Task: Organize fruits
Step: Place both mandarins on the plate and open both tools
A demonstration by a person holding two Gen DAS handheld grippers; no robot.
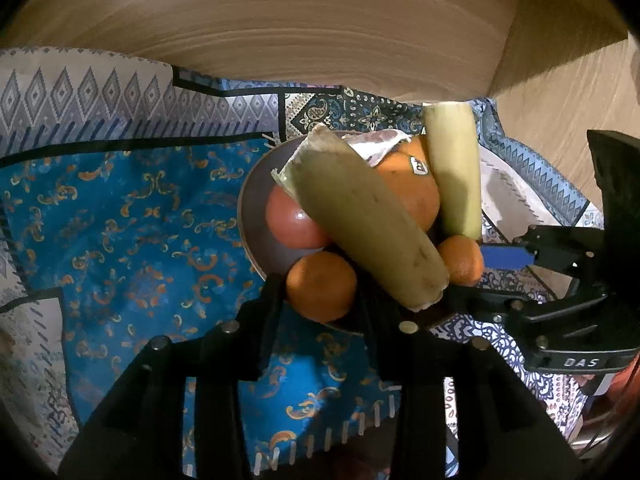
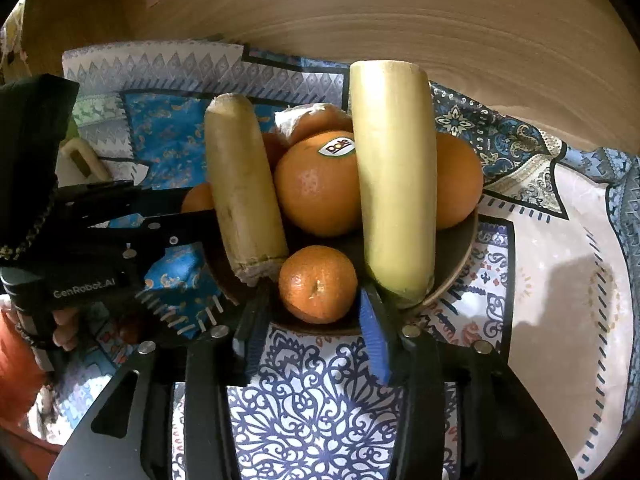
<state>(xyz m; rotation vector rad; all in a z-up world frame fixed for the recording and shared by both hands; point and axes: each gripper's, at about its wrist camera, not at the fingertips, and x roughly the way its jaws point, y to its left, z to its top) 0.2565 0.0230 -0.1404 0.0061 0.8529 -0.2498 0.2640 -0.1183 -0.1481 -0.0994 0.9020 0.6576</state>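
Observation:
A dark bowl (image 2: 460, 264) on the patterned cloth holds a large Dole orange (image 2: 318, 184), another orange (image 2: 458, 180), a red apple (image 1: 294, 222), two pale sugarcane pieces (image 2: 242, 188) (image 2: 394, 176) and small mandarins. In the left wrist view, my left gripper (image 1: 320, 292) has its fingers on both sides of a mandarin (image 1: 321, 286) at the bowl's near rim. In the right wrist view, my right gripper (image 2: 316, 312) flanks another mandarin (image 2: 317, 284) with its blue-padded fingers (image 2: 374, 340). Both look closed on the fruit.
The bowl (image 1: 250, 208) stands on a blue and white patterned cloth (image 1: 132, 232) over a table. A wooden wall (image 2: 400, 12) rises right behind it. A white plate (image 1: 500, 184) lies to the right of the bowl. Each gripper shows in the other's view.

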